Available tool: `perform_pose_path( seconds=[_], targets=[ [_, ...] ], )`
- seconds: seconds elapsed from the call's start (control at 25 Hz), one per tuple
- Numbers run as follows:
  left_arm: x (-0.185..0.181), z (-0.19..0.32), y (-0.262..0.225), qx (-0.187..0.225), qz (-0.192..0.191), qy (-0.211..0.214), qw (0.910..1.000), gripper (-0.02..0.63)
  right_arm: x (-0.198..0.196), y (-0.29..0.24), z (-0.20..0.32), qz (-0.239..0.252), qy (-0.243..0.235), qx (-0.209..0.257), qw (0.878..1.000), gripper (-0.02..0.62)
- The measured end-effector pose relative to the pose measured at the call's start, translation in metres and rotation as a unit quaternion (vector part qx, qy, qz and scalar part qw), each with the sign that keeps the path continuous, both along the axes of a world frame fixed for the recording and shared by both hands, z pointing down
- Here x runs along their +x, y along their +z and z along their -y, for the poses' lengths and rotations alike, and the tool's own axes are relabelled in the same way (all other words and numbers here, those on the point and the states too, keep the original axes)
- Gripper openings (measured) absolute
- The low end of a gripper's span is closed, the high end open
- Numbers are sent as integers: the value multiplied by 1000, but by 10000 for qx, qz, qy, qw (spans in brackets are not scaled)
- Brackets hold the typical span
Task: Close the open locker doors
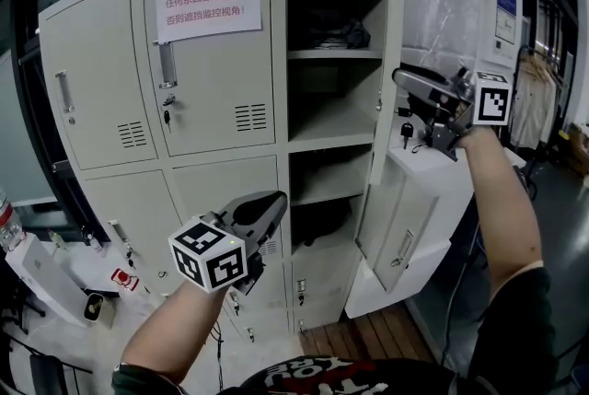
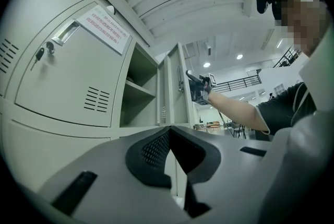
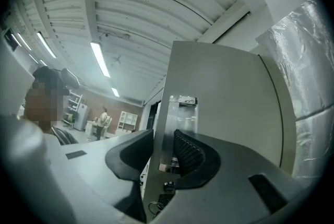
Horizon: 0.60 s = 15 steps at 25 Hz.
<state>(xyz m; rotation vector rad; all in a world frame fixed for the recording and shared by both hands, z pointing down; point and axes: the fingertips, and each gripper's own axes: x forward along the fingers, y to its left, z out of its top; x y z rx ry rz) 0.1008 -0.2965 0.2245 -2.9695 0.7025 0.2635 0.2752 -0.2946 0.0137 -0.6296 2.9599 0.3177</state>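
The beige locker bank point(image 1: 221, 89) has two doors standing open in its right column. The upper door point(image 1: 433, 6) is swung out to the right, with keys hanging at its edge. My right gripper point(image 1: 402, 80) is at that free edge; in the right gripper view the door's edge point(image 3: 167, 129) lies between the pads point(image 3: 188, 152), which close on it by the metal handle. The lower door point(image 1: 400, 218) hangs open below it. My left gripper point(image 1: 267, 204) is shut and empty, in front of the lower lockers and apart from both doors.
A paper notice point(image 1: 209, 0) is taped to the closed middle door, and a key point(image 1: 167, 115) hangs in its lock. Dark items point(image 1: 336, 36) lie on the top open shelf. White boxes point(image 1: 41, 273) sit at the lower left. Wooden boards point(image 1: 368, 338) lie under the open doors.
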Motion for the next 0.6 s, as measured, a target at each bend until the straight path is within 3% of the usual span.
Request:
perform_pose_path(
  seconds=[0.6],
  targets=[
    [-43,9,3,-39,-57,-299,9995,2,-43,-1,32,-48,-13,41,10000,138]
  ],
)
